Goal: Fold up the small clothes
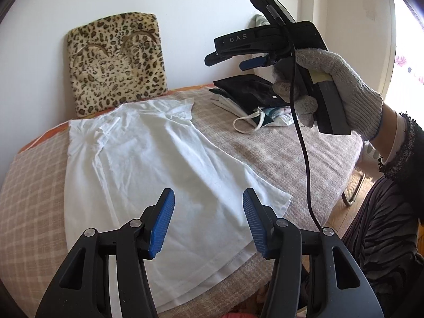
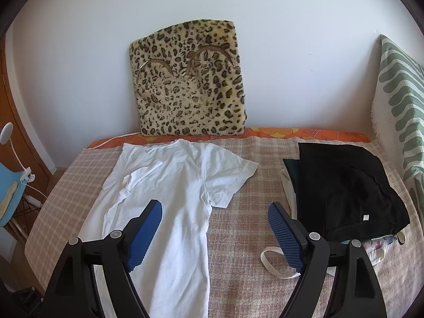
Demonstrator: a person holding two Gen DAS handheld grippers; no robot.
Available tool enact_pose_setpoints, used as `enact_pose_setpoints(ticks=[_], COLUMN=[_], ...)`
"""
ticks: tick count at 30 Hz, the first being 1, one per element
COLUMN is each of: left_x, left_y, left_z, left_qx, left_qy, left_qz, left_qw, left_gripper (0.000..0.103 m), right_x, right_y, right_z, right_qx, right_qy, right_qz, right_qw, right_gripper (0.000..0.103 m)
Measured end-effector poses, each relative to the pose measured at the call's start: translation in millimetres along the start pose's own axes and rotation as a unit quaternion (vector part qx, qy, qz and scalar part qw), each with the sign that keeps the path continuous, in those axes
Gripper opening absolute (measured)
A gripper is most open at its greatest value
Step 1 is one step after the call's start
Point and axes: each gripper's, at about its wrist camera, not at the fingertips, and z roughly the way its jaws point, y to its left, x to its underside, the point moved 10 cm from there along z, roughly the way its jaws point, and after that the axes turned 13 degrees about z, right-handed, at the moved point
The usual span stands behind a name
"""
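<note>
A white t-shirt (image 1: 148, 164) lies flat on the checked blanket (image 1: 34, 198), its left sleeve folded inward and its right sleeve spread out; it also shows in the right wrist view (image 2: 172, 201). My left gripper (image 1: 208, 222) is open and empty, held above the shirt's hem. My right gripper (image 2: 214, 233) is open and empty, held above the blanket (image 2: 238, 238) between the shirt and a pile of clothes. In the left wrist view the right gripper (image 1: 238, 58) is held high by a gloved hand (image 1: 336, 84).
A pile of clothes with a black garment on top (image 2: 341, 185) lies at the right; a white strap (image 2: 273, 262) sticks out. A leopard-print cushion (image 2: 190, 84) leans on the wall. A green patterned pillow (image 2: 400, 100) stands far right. The bed's edge drops to a wooden floor (image 1: 341, 212).
</note>
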Motion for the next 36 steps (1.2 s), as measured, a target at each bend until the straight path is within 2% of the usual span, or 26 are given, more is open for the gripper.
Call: enact_pose_setpoints(ticks=[5,8,12,17,21,25,26,27,30,36], left_x=[-8.7,-11.5,-6.5,4.0,8.3,7.5,6.3,5.4,4.4,0.8], left_y=[-42.6,-64.1,-90.6,-105.8,-104.3,-99.7,-97.0,-93.2,-83.6,-76.6], left_z=[22.2,38.4,63.5,92.3,105.8,109.9,110.4,111.9,112.6,103.0], left_qx=[0.048,0.072,0.106,0.096,0.092,0.090,0.091,0.095,0.117,0.136], left_qy=[0.013,0.024,0.057,0.089,0.102,0.093,0.091,0.089,0.082,0.063], left_qz=[0.049,0.064,0.080,0.106,0.097,0.084,0.077,0.067,0.022,-0.024], left_qw=[0.9976,0.9951,0.9894,0.9857,0.9858,0.9880,0.9887,0.9892,0.9896,0.9884], left_gripper=[0.051,0.051,0.051,0.051,0.050,0.027,0.017,0.011,0.007,0.007], right_x=[-10.8,-16.7,-16.6,-15.1,-14.4,-19.9,-21.7,-23.1,-27.7,-33.3], right_y=[-30.0,-51.8,-78.7,-102.4,-107.1,-98.2,-94.7,-90.7,-79.5,-65.4], right_z=[-9.2,-12.8,-12.1,-3.6,4.3,17.9,23.5,30.2,55.8,116.7], right_qx=[-0.029,-0.028,-0.026,-0.019,-0.028,-0.047,-0.053,-0.058,-0.059,-0.068], right_qy=[0.000,-0.007,-0.002,0.008,0.019,0.029,0.033,0.038,0.054,0.091], right_qz=[0.035,0.055,0.080,0.092,0.092,0.090,0.091,0.091,0.086,0.091], right_qw=[0.999,0.998,0.996,0.996,0.995,0.994,0.994,0.993,0.993,0.989], right_gripper=[0.084,0.084,0.084,0.084,0.084,0.083,0.083,0.083,0.080,0.076])
